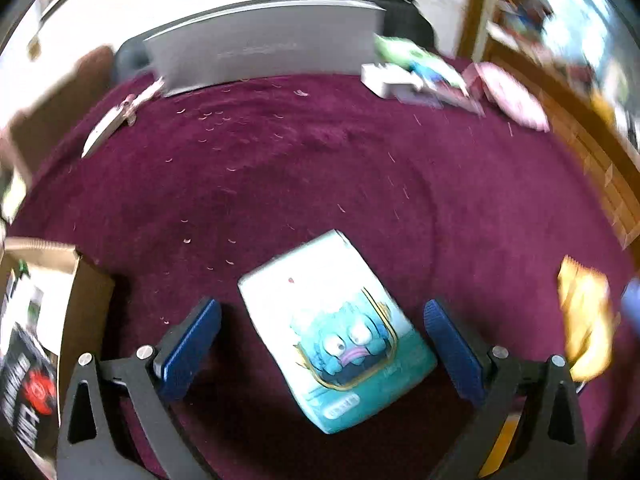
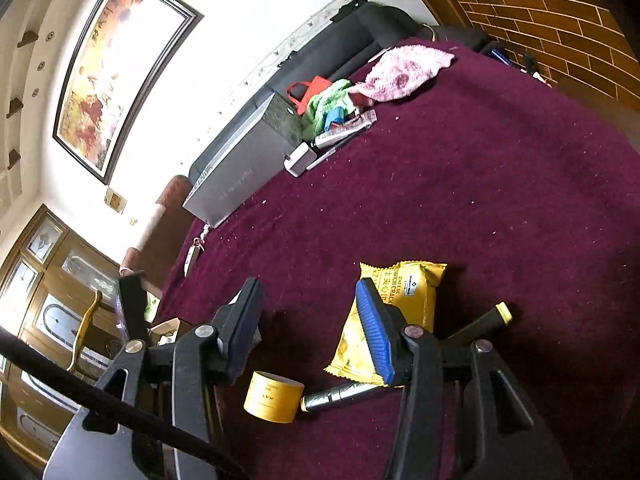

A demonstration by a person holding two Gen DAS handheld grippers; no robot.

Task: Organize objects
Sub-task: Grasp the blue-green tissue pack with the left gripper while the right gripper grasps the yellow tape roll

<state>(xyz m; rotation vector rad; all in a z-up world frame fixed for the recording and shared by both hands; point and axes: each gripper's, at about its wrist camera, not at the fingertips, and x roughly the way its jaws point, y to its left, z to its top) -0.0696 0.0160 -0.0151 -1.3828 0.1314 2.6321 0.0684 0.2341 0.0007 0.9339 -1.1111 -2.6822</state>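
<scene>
Left gripper [image 1: 322, 344] lining up on teal packet [image 1: 336, 332], pick not yet made
Jaws spread, straddling the packet on the maroon cloth [image 1: 320, 160], pads not touching; next: lower, close. Right gripper [image 2: 310, 328] released, empty, above yellow cracker bag [image 2: 396, 312]

Pale teal cartoon packet [image 1: 336, 332], lying flat
Between left gripper's [image 1: 322, 344] open jaws, untouched; yellow cracker packet [image 2: 394, 320] under right gripper [image 2: 312, 320].
</scene>
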